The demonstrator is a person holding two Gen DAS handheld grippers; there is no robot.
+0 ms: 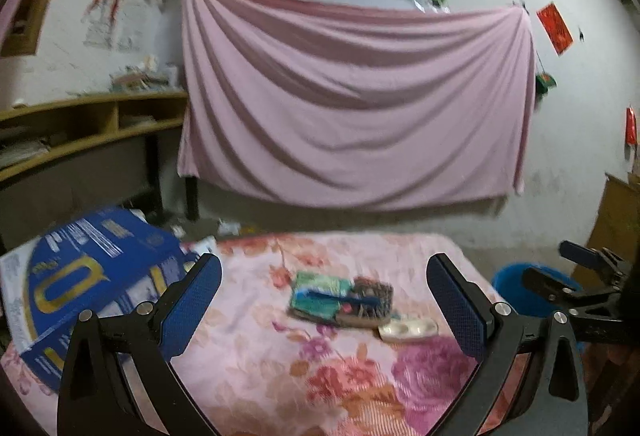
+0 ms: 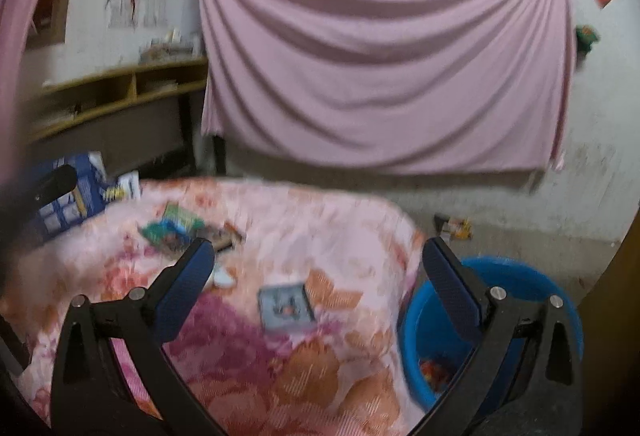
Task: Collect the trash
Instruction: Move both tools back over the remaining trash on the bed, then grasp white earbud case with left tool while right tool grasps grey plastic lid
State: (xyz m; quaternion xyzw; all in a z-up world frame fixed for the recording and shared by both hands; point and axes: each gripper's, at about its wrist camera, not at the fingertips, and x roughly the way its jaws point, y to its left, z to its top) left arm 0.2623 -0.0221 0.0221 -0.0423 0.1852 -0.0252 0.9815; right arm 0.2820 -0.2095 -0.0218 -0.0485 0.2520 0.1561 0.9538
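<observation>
Trash lies on a table under a pink floral cloth [image 1: 312,376]. A green and dark snack wrapper [image 1: 340,298] sits in the middle, and a small white plastic tray [image 1: 408,328] touches its near right side. My left gripper [image 1: 324,308] is open above the cloth, short of both, with nothing between its fingers. In the right wrist view the wrapper [image 2: 180,230] lies far left, and a small grey square packet [image 2: 285,306] lies between the open fingers of my right gripper [image 2: 316,292], below them. A blue bucket [image 2: 528,284] stands on the floor to the right, with some orange trash inside.
A blue printed carton [image 1: 92,284] leans at the table's left edge. A pink sheet [image 1: 352,96] hangs on the far wall. A wooden shelf [image 1: 92,124] stands at the left. Scraps [image 2: 456,226] lie on the floor by the wall.
</observation>
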